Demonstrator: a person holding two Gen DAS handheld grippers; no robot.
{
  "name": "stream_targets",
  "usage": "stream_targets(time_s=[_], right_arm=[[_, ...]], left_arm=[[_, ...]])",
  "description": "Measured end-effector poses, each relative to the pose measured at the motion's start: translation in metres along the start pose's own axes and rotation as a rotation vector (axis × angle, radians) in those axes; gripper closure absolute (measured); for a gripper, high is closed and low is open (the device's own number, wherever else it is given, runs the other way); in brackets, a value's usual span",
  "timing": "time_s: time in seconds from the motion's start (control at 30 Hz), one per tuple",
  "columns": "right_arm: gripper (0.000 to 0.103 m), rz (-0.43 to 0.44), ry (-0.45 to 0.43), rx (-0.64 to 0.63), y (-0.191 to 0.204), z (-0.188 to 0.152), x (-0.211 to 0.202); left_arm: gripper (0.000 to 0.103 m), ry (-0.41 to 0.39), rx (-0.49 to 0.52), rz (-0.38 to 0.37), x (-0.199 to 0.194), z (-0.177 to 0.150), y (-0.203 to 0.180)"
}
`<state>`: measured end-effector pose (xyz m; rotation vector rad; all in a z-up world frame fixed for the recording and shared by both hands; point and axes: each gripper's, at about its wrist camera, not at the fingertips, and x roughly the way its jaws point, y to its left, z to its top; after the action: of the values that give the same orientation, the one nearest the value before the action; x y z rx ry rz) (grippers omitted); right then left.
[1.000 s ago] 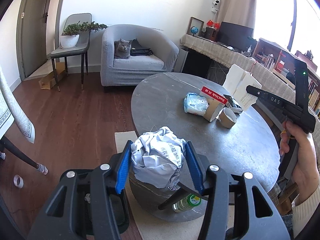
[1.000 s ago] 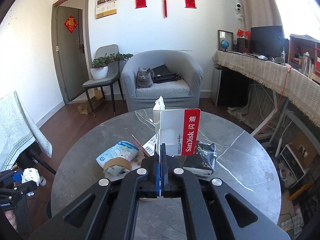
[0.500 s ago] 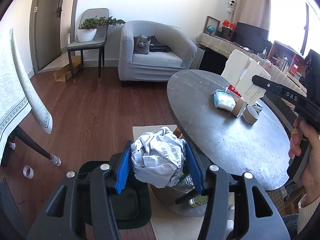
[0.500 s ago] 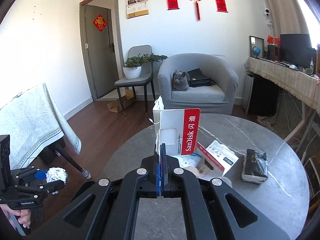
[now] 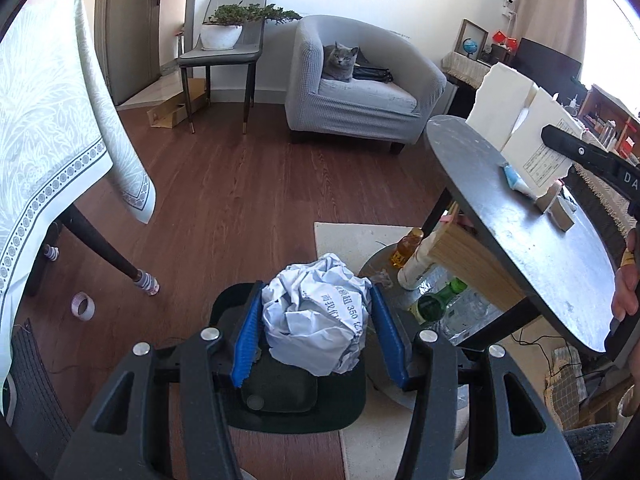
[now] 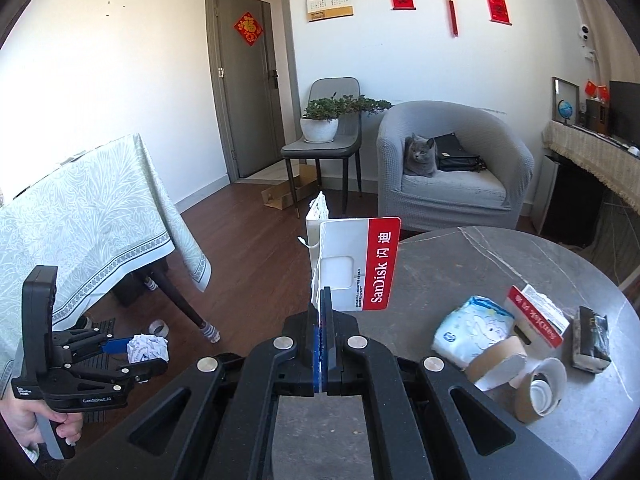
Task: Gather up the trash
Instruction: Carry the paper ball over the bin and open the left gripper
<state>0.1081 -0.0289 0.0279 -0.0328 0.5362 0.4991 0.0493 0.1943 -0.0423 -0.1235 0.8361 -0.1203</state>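
A: Right, left gripper [image 5: 316, 330] first. What's between the blue pads [image 5: 246, 340]?

B: Crumpled paper ball [image 5: 318, 316], white with printed characters. Both pads press its sides, jaws partway apart around it. Gripper tilts downward.

A: Where over the room?

B: Above a dark bin [image 5: 292, 392] on the wood floor [image 5: 224, 184], beside the pale rug [image 5: 352, 240]. Ball sits over the bin's mouth, apart from it, not inside.

A: Same thing from the other camera?

B: Yes. Low left in the right wrist view, ball a small white lump at the tips, hand [image 6: 28, 420] on the handle.

A: Right gripper [image 6: 320, 312]?

B: Jaws pressed together on thin packaging: a white SanDisk card [image 6: 360, 264] with a red strip, standing upright, and a second torn white piece [image 6: 314, 220] behind it. From the left wrist view the same white sheets rise above the round table's [image 5: 540, 248] far edge.

A: Trash on the table?

B: Blue-and-white tissue pack [image 6: 468, 328], another red-and-white carton [image 6: 540, 316], two cardboard tape cores [image 6: 540, 392], a small dark packet [image 6: 592, 340]. All clustered on the grey marble top, touching or just beside each other.

A: Under the table?

B: Bottles [image 5: 432, 304] on a lower shelf, one amber, one green.

A: Background?

B: Grey cat [image 6: 420, 154] on the armchair [image 6: 452, 196], black bag beside it. Potted plant [image 6: 320, 124] on a chair. Tape roll [image 5: 83, 306] on the floor near a sock-covered table leg.
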Motion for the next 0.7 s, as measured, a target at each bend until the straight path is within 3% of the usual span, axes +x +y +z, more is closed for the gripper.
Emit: stream_targets(time_s=[0.37,0.7], right_arm=[[0.103,0.082,0.057,-0.067,0.047,-0.008,0.031],[0.103,0.124,0.117,-0.107,0.077,-0.017,0.053]], left_arm=[[0.048,0.065,-0.032,0.045,0.015,-0.019,0.034],[0.048,0.179,-0.019,0.074,0.036,-0.034,0.051]])
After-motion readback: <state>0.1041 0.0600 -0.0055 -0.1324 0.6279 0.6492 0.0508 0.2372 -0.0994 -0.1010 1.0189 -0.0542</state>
